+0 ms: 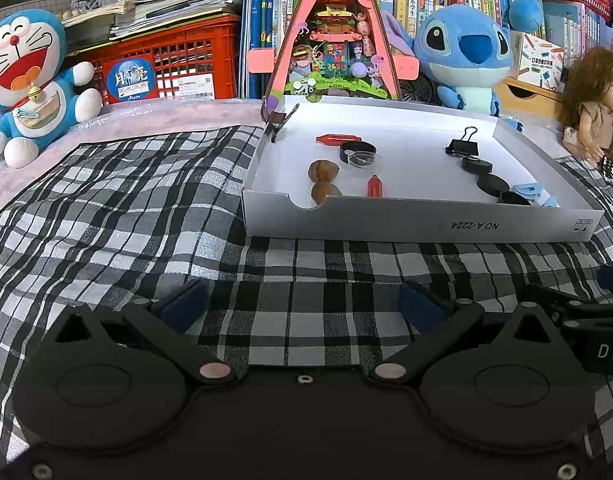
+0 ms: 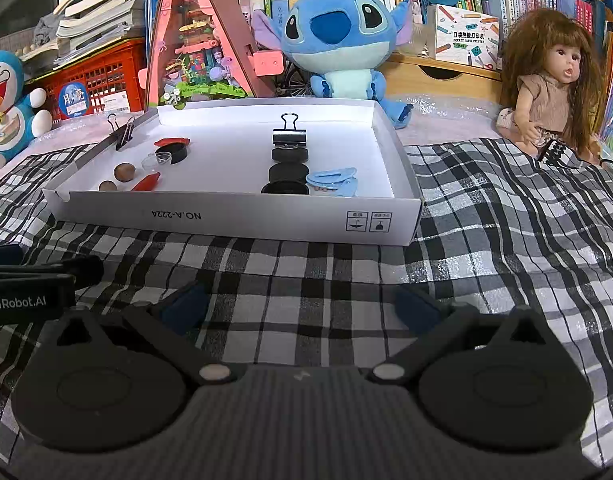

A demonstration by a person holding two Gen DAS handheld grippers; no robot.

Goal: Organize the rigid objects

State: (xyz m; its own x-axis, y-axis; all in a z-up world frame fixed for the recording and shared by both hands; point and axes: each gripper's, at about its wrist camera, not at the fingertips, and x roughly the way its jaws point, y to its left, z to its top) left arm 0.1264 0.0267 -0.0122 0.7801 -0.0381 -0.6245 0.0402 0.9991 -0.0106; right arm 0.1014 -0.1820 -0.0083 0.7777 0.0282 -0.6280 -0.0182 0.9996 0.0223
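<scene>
White shallow box [image 2: 242,220] on plaid cloth, holding binder clip [image 2: 289,136], black discs [image 2: 289,155], nuts [image 2: 124,171]

Shallow white cardboard tray [image 2: 234,222]: on the black-and-white checked cloth [image 2: 486,248].
In tray, left: two brown nuts [image 2: 124,171].
In tray, right (a row): three black round discs [image 2: 289,155] before a black binder clip [image 2: 289,136].

Both wrist cameras are sitting low over the checked cloth [image 1: 146,200], looking forward and slightly down past their own tools. Both are facing the white box [image 1: 386,222] nearby, sharing it and the bookshelf behind; the left is viewing from further left.
</scene>
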